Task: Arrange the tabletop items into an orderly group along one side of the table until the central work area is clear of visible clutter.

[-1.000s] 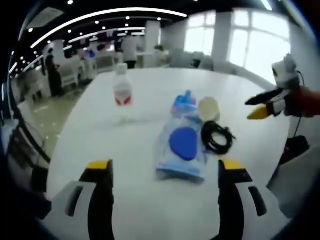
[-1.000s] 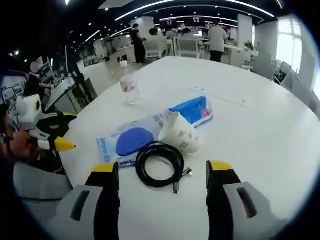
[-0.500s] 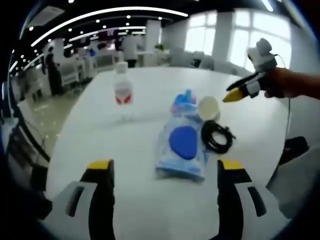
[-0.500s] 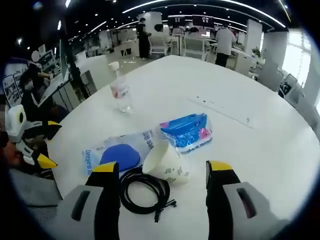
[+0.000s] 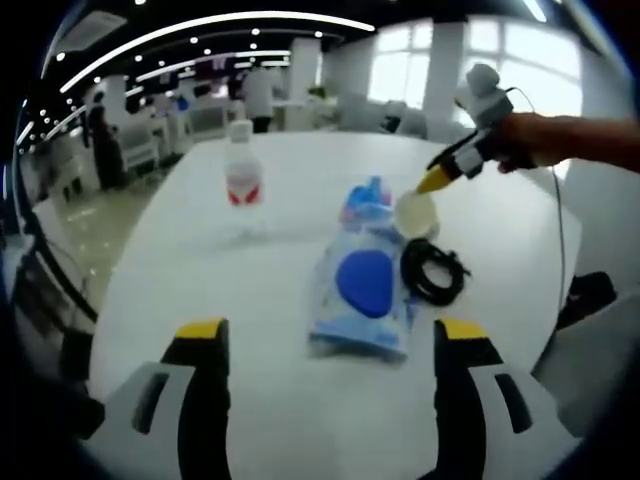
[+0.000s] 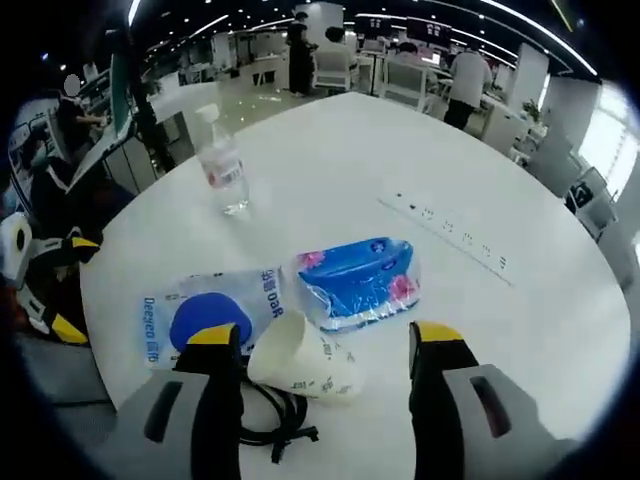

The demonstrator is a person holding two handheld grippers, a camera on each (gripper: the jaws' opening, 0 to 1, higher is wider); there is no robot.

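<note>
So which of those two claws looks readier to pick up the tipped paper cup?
The right claw, I'd say. The cup lies on its side between its open jaws, right at the tips. The left claw is also open but sits back near the table edge, with the blue pouch between it and the cup.

Round white table bearing 5 loose items: an upright clear water bottle standing apart; a flat clear pouch with a blue disc; a blue tissue pack just beside it; a paper cup on its side; a coiled black cable beside the cup
</note>
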